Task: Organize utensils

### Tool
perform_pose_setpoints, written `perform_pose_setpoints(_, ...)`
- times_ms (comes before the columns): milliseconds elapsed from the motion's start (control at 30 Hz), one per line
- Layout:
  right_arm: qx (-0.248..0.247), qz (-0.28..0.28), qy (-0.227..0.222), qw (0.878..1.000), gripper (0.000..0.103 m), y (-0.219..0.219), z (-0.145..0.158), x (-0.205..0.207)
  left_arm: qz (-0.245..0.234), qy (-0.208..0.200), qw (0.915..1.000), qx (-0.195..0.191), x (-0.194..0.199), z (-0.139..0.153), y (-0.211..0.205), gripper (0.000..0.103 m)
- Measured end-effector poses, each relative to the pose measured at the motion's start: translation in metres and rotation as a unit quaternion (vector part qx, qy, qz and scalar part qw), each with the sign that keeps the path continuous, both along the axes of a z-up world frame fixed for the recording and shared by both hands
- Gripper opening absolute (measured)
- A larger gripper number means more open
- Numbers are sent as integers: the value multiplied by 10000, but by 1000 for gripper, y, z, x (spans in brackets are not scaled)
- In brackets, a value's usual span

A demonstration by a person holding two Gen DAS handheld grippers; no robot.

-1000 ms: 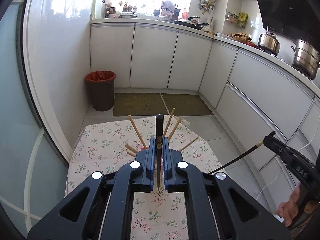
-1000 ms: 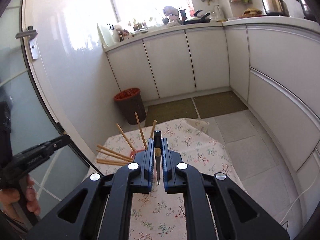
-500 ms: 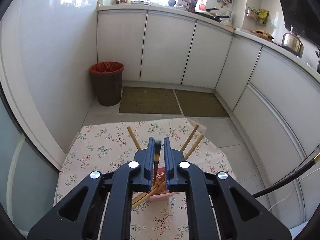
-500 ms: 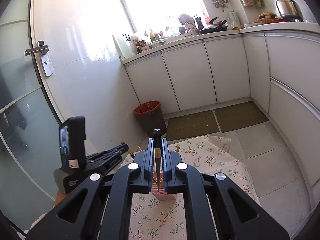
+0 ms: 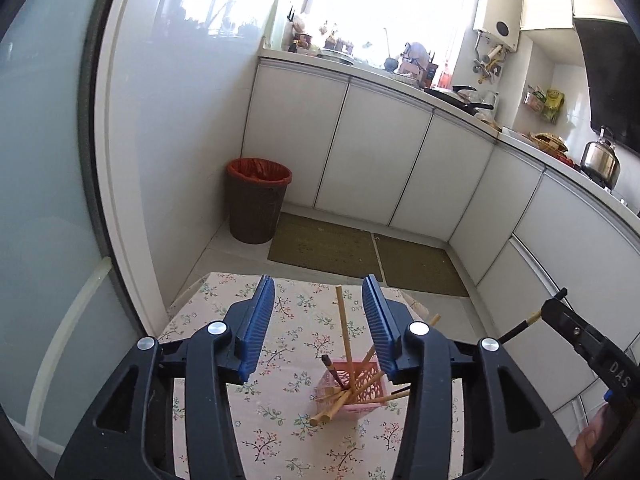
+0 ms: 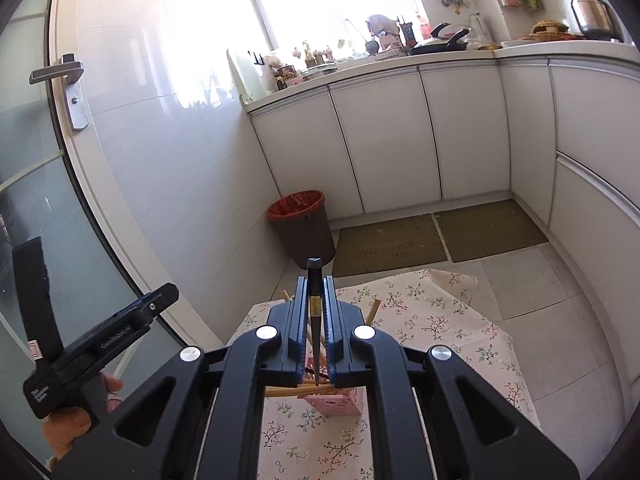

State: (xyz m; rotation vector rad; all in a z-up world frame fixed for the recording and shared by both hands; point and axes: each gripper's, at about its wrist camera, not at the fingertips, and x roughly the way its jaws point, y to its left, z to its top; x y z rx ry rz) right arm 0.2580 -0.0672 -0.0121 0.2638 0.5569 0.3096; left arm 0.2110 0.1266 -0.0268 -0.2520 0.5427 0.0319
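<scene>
My left hand-held gripper (image 5: 318, 322) has just been opening; its blue pads now stand spread with nothing between them, above the pink perforated plastic basket (image 5: 352, 388). My right hand-held gripper (image 6: 316, 334) is pressed together, pinching a black chopstick with a gold band (image 6: 315, 300). The basket stands on a counter covered by a floral cloth (image 5: 276, 344), in a kitchen with white cabinets (image 5: 376, 160) and a brown bin with a red liner (image 5: 258, 204). The black chopstick lies lengthwise along the fingers, its thick end pointing forward. Several wooden chopsticks (image 5: 344, 328) lean out of the basket in different directions.
</scene>
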Motion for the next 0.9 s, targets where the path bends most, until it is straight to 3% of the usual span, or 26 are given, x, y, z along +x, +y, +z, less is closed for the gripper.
perform_pose_setpoints(300,-126,6,121,9998,11,36,-39,44,190,161,9997,79,-3,-9,19,44)
perform_pose_setpoints(467,-327,-55,-91,9994,11,33,-26,35,280,4,9991,325,-13,3,13,45)
perform_pose_setpoints(600,-490,-167,-162,9985,11,21,-14,10,274,-104,9985,469,-25,10,0,60)
perform_pose_setpoints(633,-509,-190,-167,9984,13,17,-12,3,264,-126,9983,507,-30,11,-5,64)
perform_pose_setpoints(700,-547,-249,-170,9980,29,9,-8,-10,275,-150,9977,593,-38,13,-15,70)
perform_pose_setpoints(900,-553,-412,-154,9975,44,-15,0,-52,224,-116,9979,598,-59,13,-37,81)
